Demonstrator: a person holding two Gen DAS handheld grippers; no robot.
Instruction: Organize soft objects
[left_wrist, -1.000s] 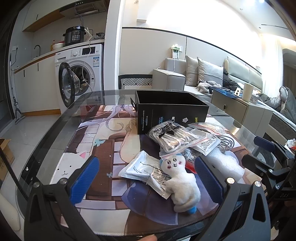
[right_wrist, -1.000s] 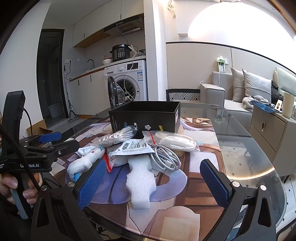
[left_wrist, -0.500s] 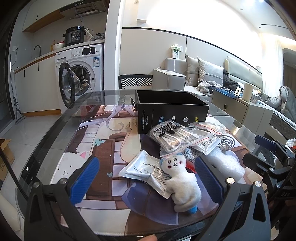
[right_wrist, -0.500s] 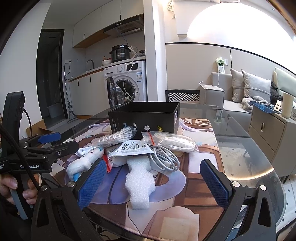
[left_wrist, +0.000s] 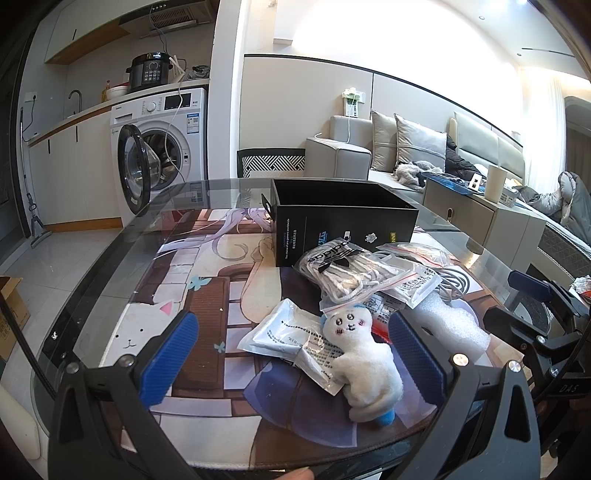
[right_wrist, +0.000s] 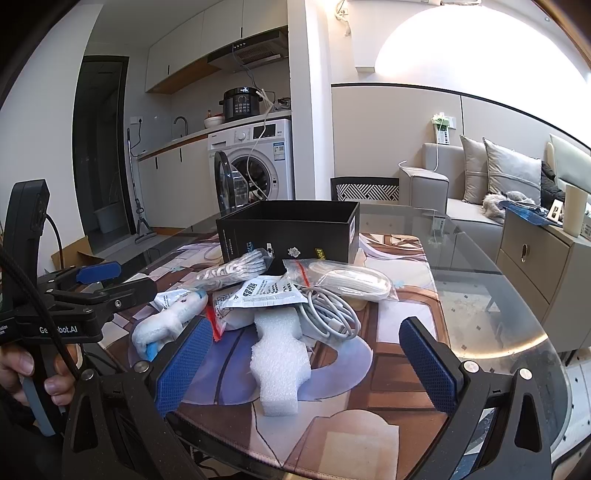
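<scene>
A pile of soft things lies on the printed mat before an open black box. In the left wrist view my left gripper is open, low over the near table edge. A white plush toy lies between its pads on a flat white packet. Behind them sit a bag of white laces and a foam piece. My right gripper is open too, with the foam piece between its pads. A coiled white cable and the plush toy lie further in.
The glass table has a rounded edge, and a patterned chair back stands behind it. Each gripper shows in the other's view: the right gripper and the left gripper, which a hand holds. A washing machine stands with its door open.
The right gripper has drifted very slightly. Nothing on the table has moved and both grippers stay open.
</scene>
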